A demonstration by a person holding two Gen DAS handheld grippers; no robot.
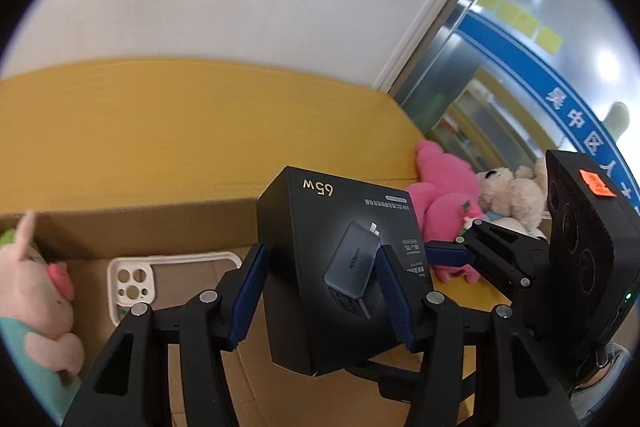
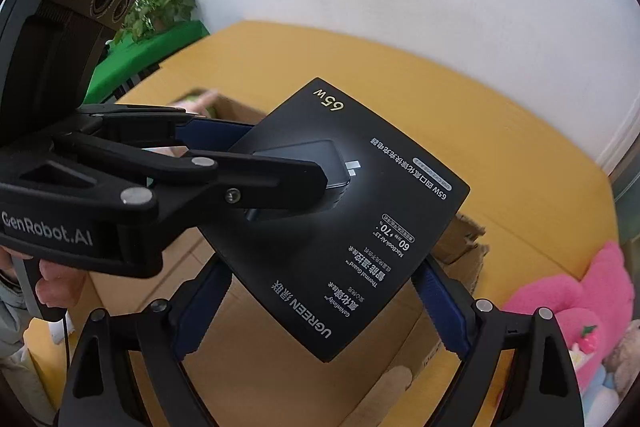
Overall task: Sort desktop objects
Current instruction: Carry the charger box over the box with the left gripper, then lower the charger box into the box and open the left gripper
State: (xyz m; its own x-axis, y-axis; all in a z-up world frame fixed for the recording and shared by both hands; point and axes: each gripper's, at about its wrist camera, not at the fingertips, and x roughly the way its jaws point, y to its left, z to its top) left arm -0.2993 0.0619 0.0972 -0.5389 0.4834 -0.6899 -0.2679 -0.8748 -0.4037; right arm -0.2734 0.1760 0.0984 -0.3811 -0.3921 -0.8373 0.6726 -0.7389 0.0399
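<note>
The black charger box (image 1: pixel 320 267) is held over the open cardboard box (image 1: pixel 168 239), between both claws. It should be lowered level, clear of the phone case (image 1: pixel 132 283) at nine o'clock, with both grips kept until it rests. The left gripper (image 1: pixel 320 291) pinches its narrower sides; the right gripper (image 2: pixel 320 307), spread wide, clamps its broad edges
</note>
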